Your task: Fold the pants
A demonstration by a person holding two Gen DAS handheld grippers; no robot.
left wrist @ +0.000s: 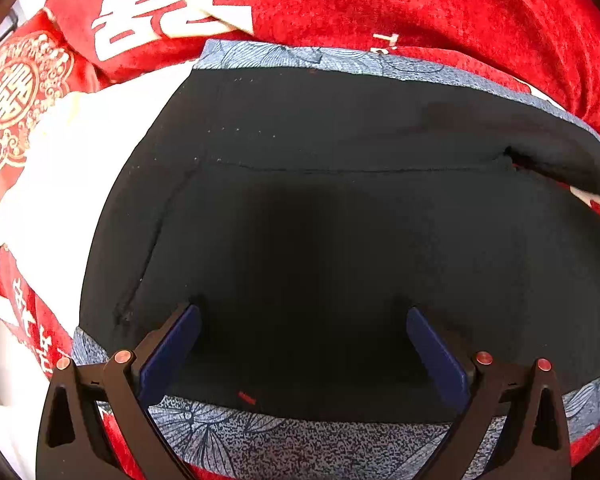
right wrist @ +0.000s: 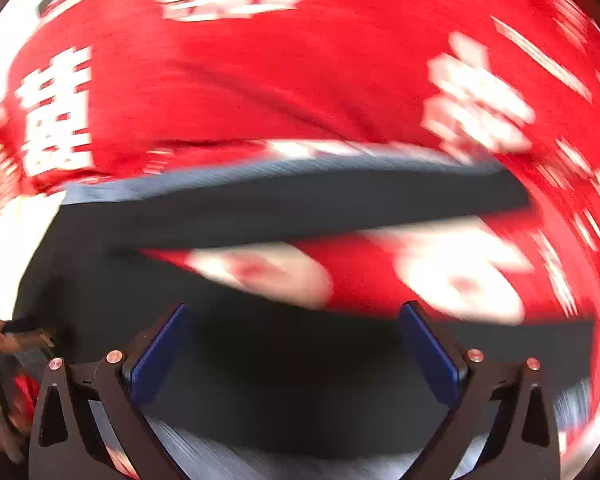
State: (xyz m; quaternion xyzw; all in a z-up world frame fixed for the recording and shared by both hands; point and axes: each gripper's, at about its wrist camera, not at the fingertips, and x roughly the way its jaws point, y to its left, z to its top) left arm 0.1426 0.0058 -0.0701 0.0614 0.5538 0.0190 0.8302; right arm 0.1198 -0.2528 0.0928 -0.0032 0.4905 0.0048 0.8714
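Black pants (left wrist: 340,220) with blue-grey patterned waistband lie flat on red bedspread (left wrist: 420,4), filling frame center, long axis left-right. Left gripper (left wrist: 303,316) wide open, empty, over the fabric. Right gripper (right wrist: 294,314) wide open, empty; view blurred.

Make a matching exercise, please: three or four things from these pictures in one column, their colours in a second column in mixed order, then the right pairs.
Things:
1. pants
2. blanket
3. finger pads
4. patterned band at the edge of the pants

Colours:
A. dark blue
B. red with white characters
C. black
D. grey-blue, leaf print

Pairs: 1-C, 2-B, 3-A, 4-D
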